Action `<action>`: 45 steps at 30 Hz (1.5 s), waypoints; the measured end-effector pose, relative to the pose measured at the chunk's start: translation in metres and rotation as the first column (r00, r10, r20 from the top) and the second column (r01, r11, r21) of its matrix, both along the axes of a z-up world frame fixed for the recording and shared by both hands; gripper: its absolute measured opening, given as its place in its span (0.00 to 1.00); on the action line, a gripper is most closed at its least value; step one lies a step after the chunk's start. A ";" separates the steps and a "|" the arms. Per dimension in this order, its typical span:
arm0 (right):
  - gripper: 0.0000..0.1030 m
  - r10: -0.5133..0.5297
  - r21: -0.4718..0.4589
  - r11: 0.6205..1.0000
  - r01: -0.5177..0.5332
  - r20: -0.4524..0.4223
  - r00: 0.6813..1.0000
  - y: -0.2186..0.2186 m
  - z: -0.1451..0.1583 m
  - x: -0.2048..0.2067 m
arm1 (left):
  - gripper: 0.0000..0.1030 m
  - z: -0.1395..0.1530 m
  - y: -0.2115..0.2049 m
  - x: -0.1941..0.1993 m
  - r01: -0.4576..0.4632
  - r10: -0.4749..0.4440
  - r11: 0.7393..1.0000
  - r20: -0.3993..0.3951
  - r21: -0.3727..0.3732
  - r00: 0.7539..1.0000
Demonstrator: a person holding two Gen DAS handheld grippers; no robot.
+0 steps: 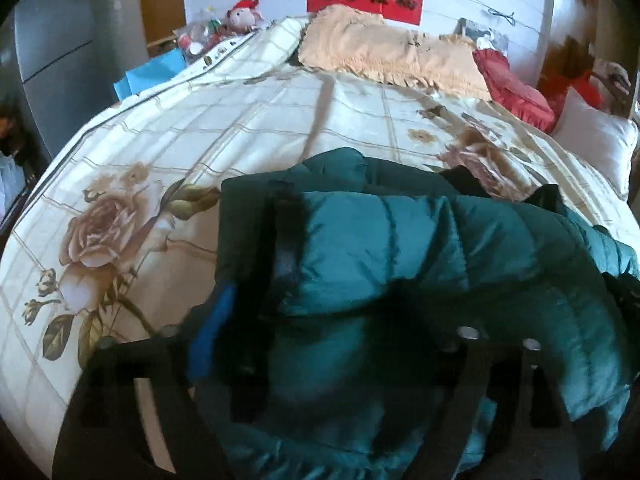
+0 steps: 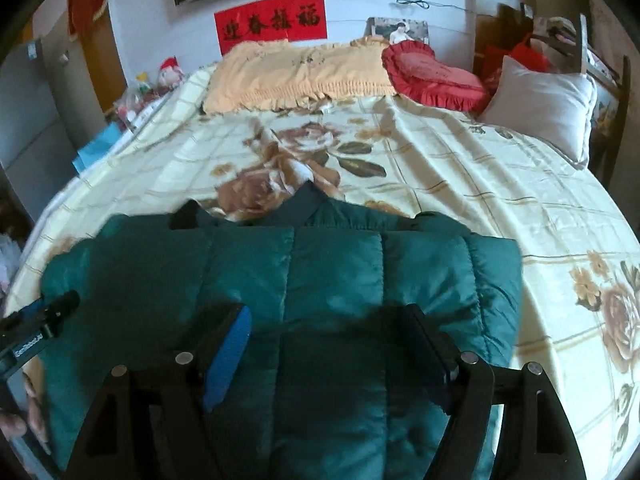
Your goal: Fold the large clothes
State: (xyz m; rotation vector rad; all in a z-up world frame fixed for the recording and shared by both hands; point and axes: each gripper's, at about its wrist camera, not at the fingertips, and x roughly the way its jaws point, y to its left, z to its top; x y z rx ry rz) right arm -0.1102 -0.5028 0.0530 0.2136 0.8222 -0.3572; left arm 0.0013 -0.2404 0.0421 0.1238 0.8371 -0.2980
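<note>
A large teal quilted puffer jacket (image 2: 320,280) lies on the bed's floral cream quilt (image 2: 460,168), dark collar toward the pillows. My right gripper (image 2: 324,344) hovers low over the jacket's near part, jaws wide apart, nothing between them. In the left wrist view the jacket (image 1: 400,240) is bunched and draped over my left gripper (image 1: 320,340); its blue pad (image 1: 212,328) shows at the left, the right finger is hidden by fabric. The left gripper also shows at the left edge of the right wrist view (image 2: 36,328), at the jacket's left side.
A peach pillow (image 2: 296,72), a red heart-shaped cushion (image 2: 432,76) and a white pillow (image 2: 544,104) lie at the headboard. A red banner (image 2: 272,24) hangs on the wall. Toys and a blue box (image 1: 152,72) sit left of the bed.
</note>
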 end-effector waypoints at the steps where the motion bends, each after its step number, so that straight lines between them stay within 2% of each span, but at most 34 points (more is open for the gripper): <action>1: 0.75 0.002 -0.013 1.000 -0.002 -0.002 1.000 -0.001 -0.007 0.004 | 0.94 -0.003 0.001 0.002 -0.004 0.004 1.000 -0.003 -0.004 1.000; 4: 0.76 -0.002 -0.003 1.000 0.003 0.021 1.000 -0.008 -0.022 0.004 | 0.98 -0.013 0.008 0.010 -0.021 0.018 0.998 -0.040 -0.058 0.999; 8: 0.77 -0.003 0.002 1.000 0.003 0.005 1.000 -0.012 -0.022 0.005 | 0.98 -0.014 0.009 0.011 -0.020 0.017 0.998 -0.046 -0.059 0.999; 11: 0.77 -0.029 0.002 1.000 0.029 -0.014 0.999 -0.004 -0.004 -0.002 | 0.98 -0.013 0.008 0.011 -0.023 0.020 0.998 -0.040 -0.058 0.999; 14: 0.77 0.001 0.025 1.000 -0.003 0.070 0.998 0.015 0.023 -0.018 | 0.98 -0.014 0.008 0.011 -0.024 0.022 0.998 -0.036 -0.054 0.999; 18: 0.77 0.086 -0.016 0.996 -0.085 0.104 0.991 0.054 0.039 -0.020 | 0.98 -0.013 0.007 0.010 -0.024 0.022 0.998 -0.034 -0.054 0.999; 20: 0.77 0.114 -0.044 0.993 -0.111 0.078 0.990 0.069 0.033 -0.013 | 0.98 -0.013 0.007 0.010 -0.024 0.022 0.998 -0.030 -0.053 0.999; 24: 0.77 0.124 -0.072 0.990 -0.124 -0.002 0.992 0.083 0.004 -0.004 | 0.98 -0.012 0.008 0.010 -0.022 0.020 0.998 -0.029 -0.059 0.999; 27: 0.78 0.115 -0.053 0.992 -0.115 -0.007 0.993 0.078 -0.019 -0.004 | 0.98 -0.011 0.008 0.009 -0.019 0.018 0.998 -0.025 -0.057 1.000; 30: 0.79 0.117 -0.037 0.992 -0.117 -0.016 0.993 0.074 -0.020 -0.002 | 0.98 -0.011 0.008 0.009 -0.019 0.018 0.998 -0.026 -0.059 1.000; 32: 0.79 0.138 -0.015 0.990 -0.138 -0.026 0.990 0.072 -0.012 -0.006 | 0.98 -0.011 0.008 0.010 -0.020 0.018 0.998 -0.031 -0.067 0.999; 35: 0.79 0.118 0.019 0.993 -0.118 0.038 0.992 0.056 0.010 -0.031 | 0.98 -0.012 0.008 0.010 -0.021 0.018 0.997 -0.034 -0.073 0.999; 39: 0.79 0.051 -0.019 0.999 -0.050 0.063 0.997 0.028 0.023 -0.061 | 0.98 -0.012 0.009 0.010 -0.021 0.018 0.997 -0.033 -0.072 0.999; 42: 0.79 -0.021 -0.041 0.999 0.021 0.015 1.000 0.003 0.011 -0.071 | 0.98 -0.012 0.009 0.010 -0.021 0.019 0.997 -0.032 -0.071 0.999; 44: 0.79 -0.066 -0.016 0.998 0.066 -0.024 0.998 -0.013 -0.006 -0.072 | 0.99 -0.012 0.009 0.010 -0.020 0.018 0.997 -0.030 -0.069 0.999; 45: 0.79 -0.073 0.026 0.997 0.074 -0.035 0.997 -0.020 -0.018 -0.072 | 0.99 -0.013 0.009 0.010 -0.019 0.017 0.998 -0.028 -0.065 0.999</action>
